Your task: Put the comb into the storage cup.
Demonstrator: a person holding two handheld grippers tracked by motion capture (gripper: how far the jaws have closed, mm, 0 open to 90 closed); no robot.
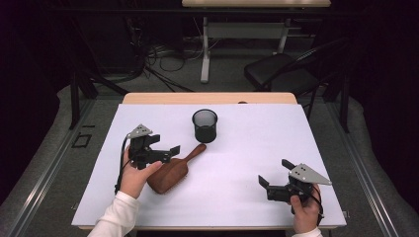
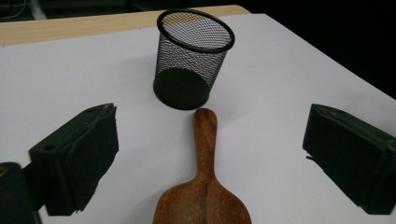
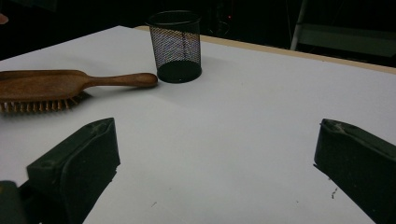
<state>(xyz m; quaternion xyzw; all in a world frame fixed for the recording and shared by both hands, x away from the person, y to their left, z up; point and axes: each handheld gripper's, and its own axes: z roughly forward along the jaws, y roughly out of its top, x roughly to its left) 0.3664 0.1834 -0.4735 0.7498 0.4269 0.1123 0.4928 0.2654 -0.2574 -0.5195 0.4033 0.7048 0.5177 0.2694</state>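
1. Tabletop point(image 1: 257, 148): white sheet over a wooden top; wood edge bare at the far side. It gives a plain, flat work area.
2. Brush point(image 1: 170, 173): wooden hairbrush, bristles down, lying left of centre. Its handle points at the cup point(image 1: 204, 125), tip just short of the base. Probably staged so the handle leads the way in.
3. Cup: black mesh, upright, mouth open, beyond the brush toward the far edge. Likely the brush's destination.
4. Left gripper point(image 1: 168, 153): held over the brush's head. Fingers point(image 2: 79, 158) spread wide either side of the brush, not touching it. Reads as lining up for a grasp along the brush's axis.
5. Right gripper point(image 1: 269, 180): near the front right corner, well apart from the brush. Fingers point(image 3: 79, 163) spread, nothing between them. Seemingly parked out of the way.
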